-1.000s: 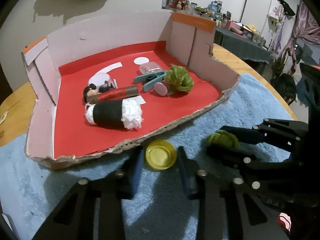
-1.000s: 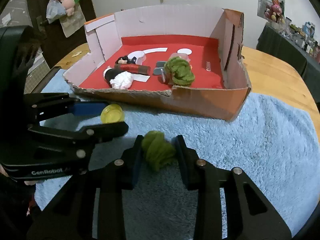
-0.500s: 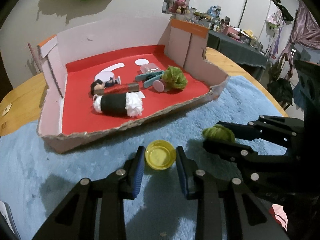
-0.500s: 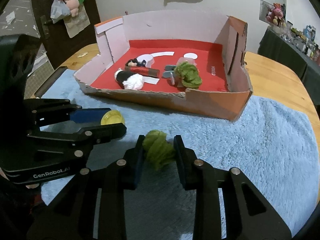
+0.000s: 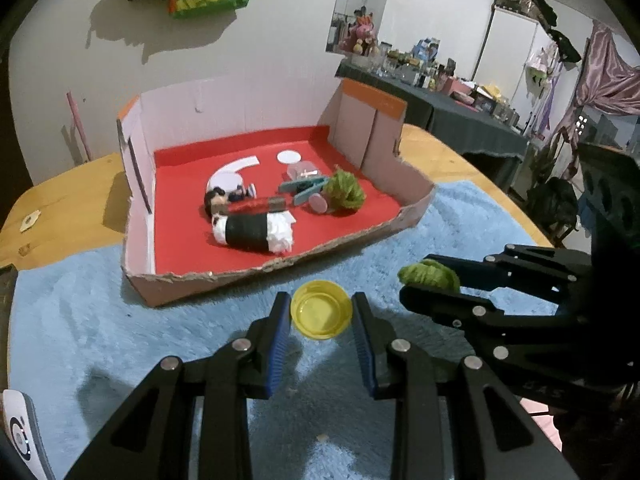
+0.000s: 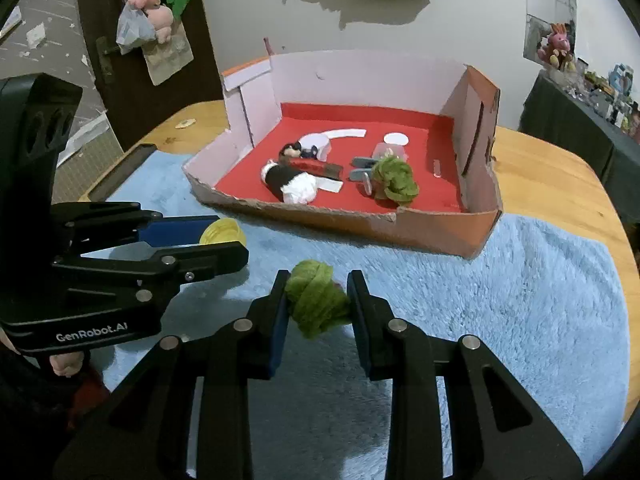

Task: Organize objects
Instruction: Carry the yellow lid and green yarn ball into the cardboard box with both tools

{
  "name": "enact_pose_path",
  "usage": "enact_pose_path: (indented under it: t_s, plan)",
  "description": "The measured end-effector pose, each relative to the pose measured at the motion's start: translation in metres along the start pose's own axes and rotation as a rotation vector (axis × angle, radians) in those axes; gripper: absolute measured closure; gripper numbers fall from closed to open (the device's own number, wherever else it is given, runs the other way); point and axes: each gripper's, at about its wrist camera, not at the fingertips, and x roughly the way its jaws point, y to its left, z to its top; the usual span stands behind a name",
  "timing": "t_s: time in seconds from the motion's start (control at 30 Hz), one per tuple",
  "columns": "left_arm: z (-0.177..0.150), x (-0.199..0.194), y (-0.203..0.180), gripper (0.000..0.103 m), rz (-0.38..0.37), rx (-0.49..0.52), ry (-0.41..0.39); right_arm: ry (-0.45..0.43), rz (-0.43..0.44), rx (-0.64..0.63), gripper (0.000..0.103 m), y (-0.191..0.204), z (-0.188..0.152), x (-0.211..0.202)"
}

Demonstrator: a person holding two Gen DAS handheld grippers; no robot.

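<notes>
Left tool [image 5: 321, 312] grips round yellow cap [image 5: 321, 314]; right tool [image 6: 318, 300] grips fuzzy green wad [image 6: 318, 303].

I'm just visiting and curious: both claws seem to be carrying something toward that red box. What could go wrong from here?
The yellow cap is pinched only at its round edges by the left gripper, so it might twist out. The soft green yarn ball in the right gripper could squash and slip. The cardboard box has a raised, torn front wall, and a low carry might catch it.
</notes>
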Motion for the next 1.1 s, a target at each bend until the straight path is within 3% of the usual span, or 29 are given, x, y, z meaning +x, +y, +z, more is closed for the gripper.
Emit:
enact_pose_path:
  t_s: [0.53, 1.1]
  plan:
    - [0.02, -0.009, 0.012, 0.071, 0.019, -0.019, -0.042, -0.053, 0.018, -0.016, 0.076, 0.001, 0.024, -0.016]
    - [0.049, 0.021, 0.036, 0.071, 0.021, -0.053, 0.022, -0.02, 0.008, -0.028, 0.076, -0.013, 0.059, 0.006]
